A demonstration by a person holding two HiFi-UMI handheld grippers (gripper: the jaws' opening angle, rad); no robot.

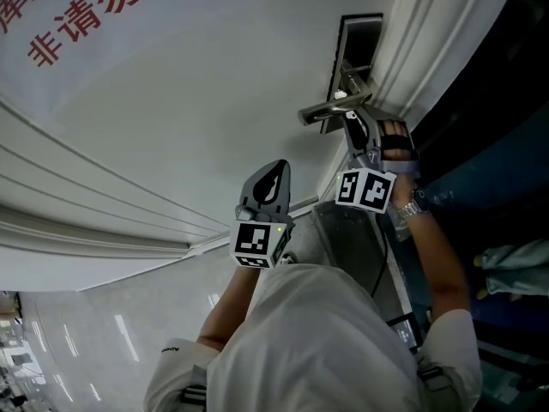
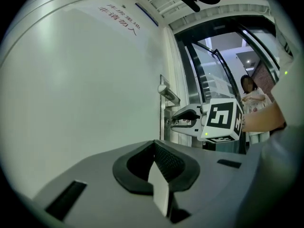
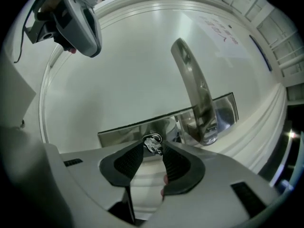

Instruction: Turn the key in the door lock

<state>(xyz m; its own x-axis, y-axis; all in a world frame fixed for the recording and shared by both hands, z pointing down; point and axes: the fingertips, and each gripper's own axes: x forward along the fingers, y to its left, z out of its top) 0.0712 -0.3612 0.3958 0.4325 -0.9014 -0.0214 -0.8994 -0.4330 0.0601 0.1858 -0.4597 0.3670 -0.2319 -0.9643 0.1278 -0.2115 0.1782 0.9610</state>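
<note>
Door handle [image 3: 194, 91] juts just beside key [image 3: 153, 144]

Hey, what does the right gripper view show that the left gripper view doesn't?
Only the right gripper view: the key between the right gripper's parted jaws, plus the left gripper off to the side. Only the left gripper view: the right gripper's marker cube and a person standing beyond the doorway. Both: the white door, its lever handle, lock plate and red lettering.
</note>
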